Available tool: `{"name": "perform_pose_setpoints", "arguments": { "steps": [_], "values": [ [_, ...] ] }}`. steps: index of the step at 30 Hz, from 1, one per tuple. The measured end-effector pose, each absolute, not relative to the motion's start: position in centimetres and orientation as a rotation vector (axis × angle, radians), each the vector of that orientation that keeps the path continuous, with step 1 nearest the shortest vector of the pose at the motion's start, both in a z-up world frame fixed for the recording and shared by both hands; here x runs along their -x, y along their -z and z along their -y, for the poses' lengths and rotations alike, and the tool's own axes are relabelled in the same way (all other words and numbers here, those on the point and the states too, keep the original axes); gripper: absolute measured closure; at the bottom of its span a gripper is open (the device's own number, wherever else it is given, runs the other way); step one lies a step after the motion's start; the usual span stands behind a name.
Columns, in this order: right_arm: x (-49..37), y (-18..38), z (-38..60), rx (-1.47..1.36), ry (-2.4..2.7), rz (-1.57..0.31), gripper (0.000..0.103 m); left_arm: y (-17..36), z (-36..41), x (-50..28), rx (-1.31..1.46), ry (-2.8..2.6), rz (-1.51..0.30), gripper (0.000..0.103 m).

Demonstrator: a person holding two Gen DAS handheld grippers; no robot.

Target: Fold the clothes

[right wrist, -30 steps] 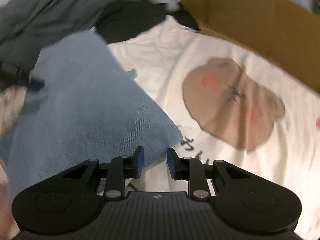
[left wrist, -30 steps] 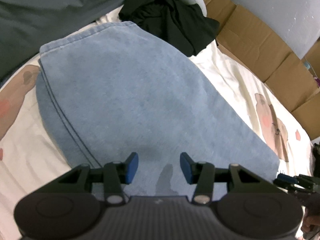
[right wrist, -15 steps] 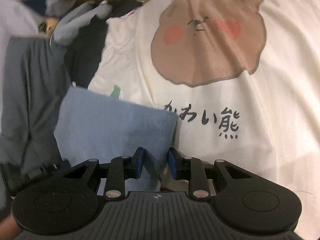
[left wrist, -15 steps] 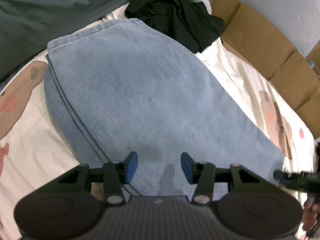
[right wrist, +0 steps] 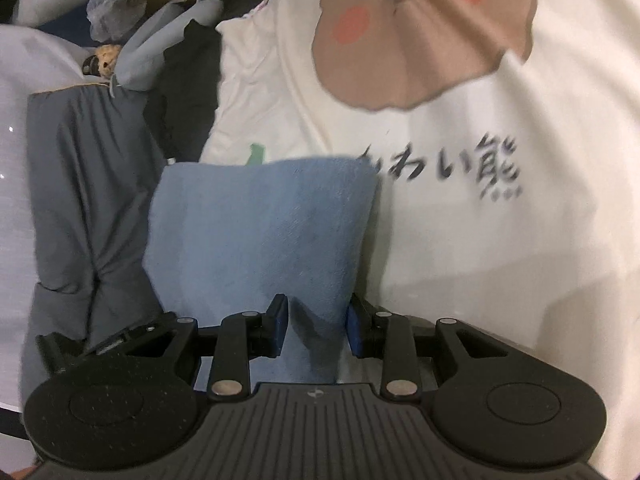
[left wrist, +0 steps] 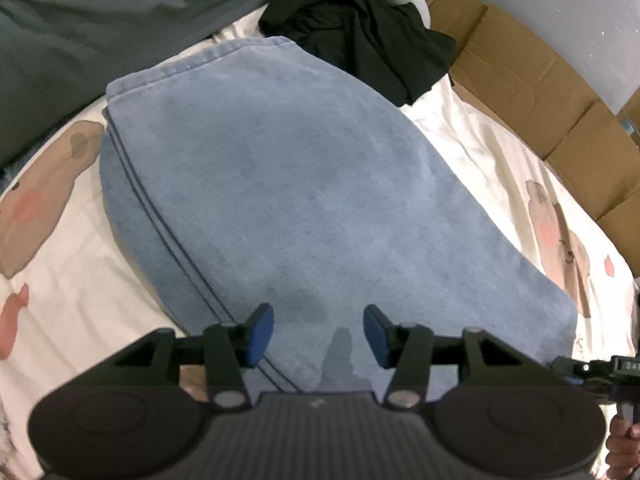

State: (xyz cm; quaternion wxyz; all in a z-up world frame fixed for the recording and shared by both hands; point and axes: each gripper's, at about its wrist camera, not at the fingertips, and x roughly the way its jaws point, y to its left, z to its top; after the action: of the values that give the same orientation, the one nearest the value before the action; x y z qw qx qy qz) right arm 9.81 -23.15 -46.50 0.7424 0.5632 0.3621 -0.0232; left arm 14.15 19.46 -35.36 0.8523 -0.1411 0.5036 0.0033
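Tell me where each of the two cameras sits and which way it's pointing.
Left wrist: sits behind the left tongs, tilted down over the blue garment on the bear-print sheet; a hand shows at the lower right.
Right wrist: sits behind the right tongs, looking along the garment's corner between its pads; no hand shows.
Shared: the garment, the sheet and the black clothing.

Folded garment (left wrist: 304,200) mid-frame on the bedsheet (left wrist: 80,300) in the left wrist view; crumpled clothes (left wrist: 368,40) just behind at top centre, cardboard boxes (left wrist: 540,92) upper right, blanket (left wrist: 100,20) upper left; left gripper (left wrist: 318,334) low centre, over the garment's near edge
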Motion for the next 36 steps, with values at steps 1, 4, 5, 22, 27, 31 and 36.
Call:
{"name": "perform_pose_setpoints", "arguments": {
  "steps": [1,4,5,22,27,31,36],
  "values": [
    [-9.8,46.4,23.0,-1.238,0.044,-0.790,0.070,35.3,-19.5,-14.2,0.298,-0.008,-1.058,0.049],
    [-9.7,46.4,22.7,-1.266,0.033,-0.776,0.070,35.3,-19.8,-14.3,0.310,-0.010,-1.056,0.049],
    [-9.6,46.5,22.7,-1.275,0.036,-0.776,0.070,35.4,-19.8,-14.3,0.313,-0.009,-1.055,0.049],
    [-10.3,44.8,22.7,-1.263,0.037,-0.705,0.070,35.6,-21.0,-14.0,0.362,-0.021,-1.029,0.049],
    [-10.6,46.0,22.8,-1.278,0.045,-0.748,0.071,35.7,-21.3,-13.9,0.366,-0.015,-1.032,0.049],
    [-10.2,45.1,24.4,-1.270,0.088,-0.696,0.070,35.8,-21.5,-13.8,0.366,-0.015,-1.034,0.049],
    [-10.7,45.3,25.4,-1.287,0.094,-0.675,0.070,35.8,-21.3,-13.9,0.364,-0.019,-1.035,0.047]
  ]
}}
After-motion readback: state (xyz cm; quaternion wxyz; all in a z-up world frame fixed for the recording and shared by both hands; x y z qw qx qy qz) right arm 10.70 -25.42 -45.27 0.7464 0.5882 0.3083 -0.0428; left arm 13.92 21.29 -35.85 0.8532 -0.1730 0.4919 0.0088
